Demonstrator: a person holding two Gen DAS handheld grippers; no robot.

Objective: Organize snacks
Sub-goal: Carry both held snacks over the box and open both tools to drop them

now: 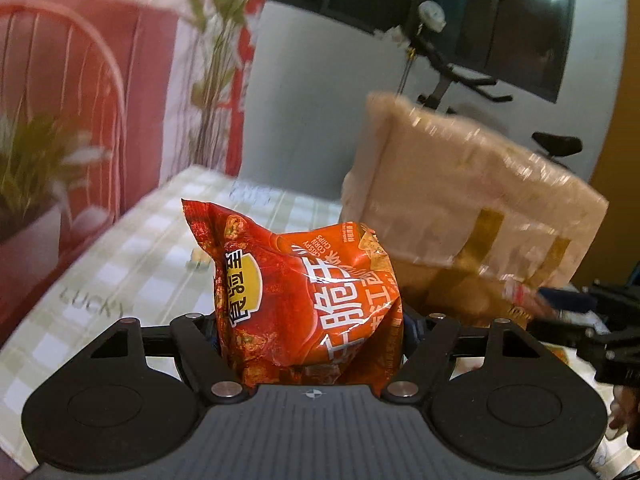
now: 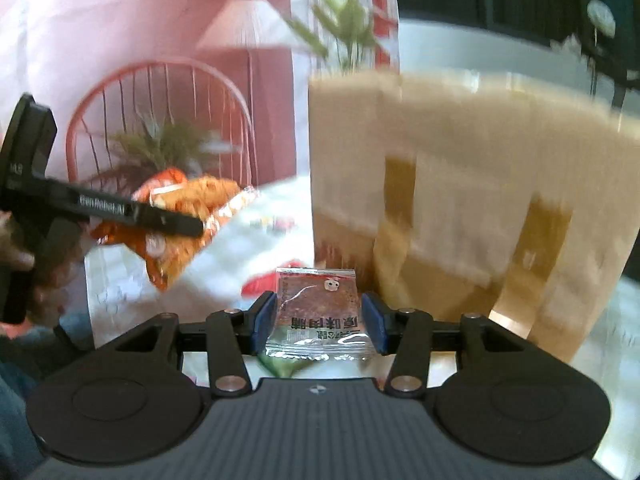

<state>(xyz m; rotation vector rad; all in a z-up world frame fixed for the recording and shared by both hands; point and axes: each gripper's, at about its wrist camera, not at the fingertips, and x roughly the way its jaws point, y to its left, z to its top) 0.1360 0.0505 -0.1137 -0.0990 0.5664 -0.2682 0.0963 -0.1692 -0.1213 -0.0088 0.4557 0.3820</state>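
My left gripper (image 1: 310, 332) is shut on a red bag of corn chips (image 1: 304, 300) and holds it above the checked tablecloth (image 1: 132, 264). The same bag (image 2: 180, 216) and left gripper (image 2: 176, 220) show at the left of the right wrist view. My right gripper (image 2: 319, 320) is shut on a small clear packet of dried meat (image 2: 318, 308) with a red label, held in the air. A tan cardboard box (image 2: 460, 208) wrapped in tape stands just beyond it; it also shows in the left wrist view (image 1: 472, 196), to the right of the chips.
A few small snack packets (image 2: 276, 222) lie on the table behind. My right gripper's body (image 1: 608, 344) shows at the right edge, with more packets (image 1: 528, 300) near the box. A pink printed backdrop (image 1: 80, 80) hangs behind the table. An exercise bike (image 1: 460, 76) stands beyond.
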